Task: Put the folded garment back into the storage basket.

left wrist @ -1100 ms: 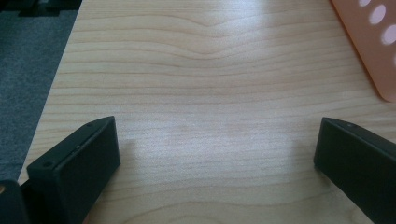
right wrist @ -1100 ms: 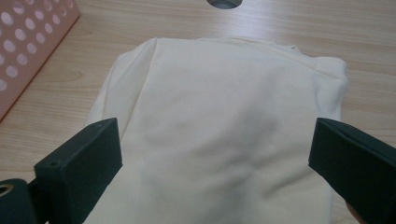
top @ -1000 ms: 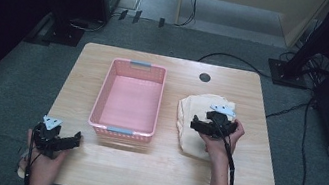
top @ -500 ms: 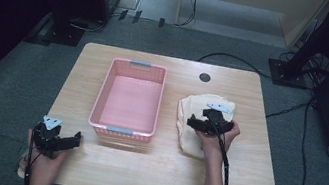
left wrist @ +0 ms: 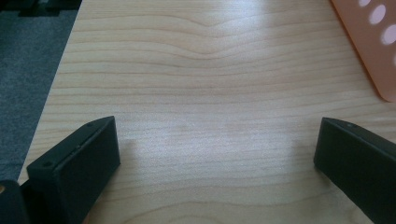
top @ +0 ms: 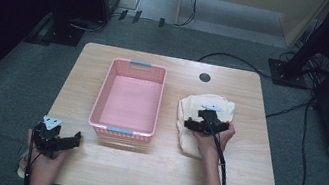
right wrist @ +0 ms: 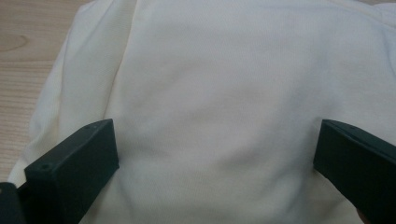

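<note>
Slightly nearer the person, the right tongs (top: 206,125) hover wide open over the cream cloth (top: 198,109); left tongs (top: 61,142) rest open, unmoved.

**Surroundings: items outside the work in hand**

Worktop (top: 159,173): light wood, rounded corners, one dark round port (top: 205,77) near the far edge. Pink perforated basket (top: 129,98) stands left of centre, holding nothing, grey tabs on both short rims. Grey carpet floor (top: 10,92) surrounds the worktop. Black cables (top: 302,103) run across the floor at right. Dark equipment stands (top: 69,31) behind.
</note>
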{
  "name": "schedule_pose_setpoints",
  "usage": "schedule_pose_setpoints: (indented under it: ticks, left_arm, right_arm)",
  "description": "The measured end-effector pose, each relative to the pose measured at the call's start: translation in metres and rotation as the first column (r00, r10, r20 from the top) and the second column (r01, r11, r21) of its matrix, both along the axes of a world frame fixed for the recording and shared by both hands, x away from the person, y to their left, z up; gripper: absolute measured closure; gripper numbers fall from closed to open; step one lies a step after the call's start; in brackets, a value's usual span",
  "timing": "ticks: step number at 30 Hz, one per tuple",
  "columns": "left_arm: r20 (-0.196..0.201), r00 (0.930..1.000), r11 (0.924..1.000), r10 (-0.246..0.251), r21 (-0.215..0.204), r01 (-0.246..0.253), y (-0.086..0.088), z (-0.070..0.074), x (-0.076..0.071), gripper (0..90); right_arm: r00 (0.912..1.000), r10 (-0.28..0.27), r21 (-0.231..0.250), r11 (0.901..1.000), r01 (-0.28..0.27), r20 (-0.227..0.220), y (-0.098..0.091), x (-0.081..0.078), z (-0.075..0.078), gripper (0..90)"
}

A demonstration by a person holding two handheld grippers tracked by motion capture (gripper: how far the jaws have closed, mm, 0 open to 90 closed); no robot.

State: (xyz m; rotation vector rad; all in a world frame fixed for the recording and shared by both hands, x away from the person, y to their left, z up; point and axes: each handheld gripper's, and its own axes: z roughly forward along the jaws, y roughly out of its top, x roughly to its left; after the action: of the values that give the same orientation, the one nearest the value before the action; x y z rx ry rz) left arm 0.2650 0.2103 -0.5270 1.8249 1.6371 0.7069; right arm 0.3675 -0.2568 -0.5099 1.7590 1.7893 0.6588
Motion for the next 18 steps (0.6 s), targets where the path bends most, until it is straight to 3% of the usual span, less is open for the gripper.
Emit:
schedule_pose_setpoints:
  ticks: [4,5,6,13,18]
  left_arm:
    - [0.000,1.0000,1.0000,0.000,0.000,0.000,0.000,0.000,0.000,0.3]
    - [0.000,1.0000,1.0000,0.000,0.000,0.000,0.000,0.000,0.000,0.3]
    - [0.000,1.0000,1.0000,0.000,0.000,0.000,0.000,0.000,0.000,0.3]
    - [0.000,1.0000,1.0000,-0.002,0.000,0.002,0.000,0.000,0.000,0.3]
    - [0.000,1.0000,1.0000,-0.002,0.001,0.002,0.000,0.000,0.000,0.3]
  right_arm:
    - [0.9999,0.001,0.014,0.9999,-0.001,0.013,-0.001,0.000,-0.005,0.0]
    - [0.9998,-0.001,0.032,0.9995,0.001,0.019,-0.002,0.000,-0.007,0.0]
    - [0.9992,-0.010,0.084,0.9965,0.007,0.038,-0.006,-0.001,-0.013,0.0]
    - [0.9985,0.002,0.073,0.9973,-0.006,0.055,-0.005,-0.002,-0.015,0.0]
    - [0.9963,0.062,0.067,0.9955,-0.066,0.059,-0.006,-0.004,-0.016,0.0]
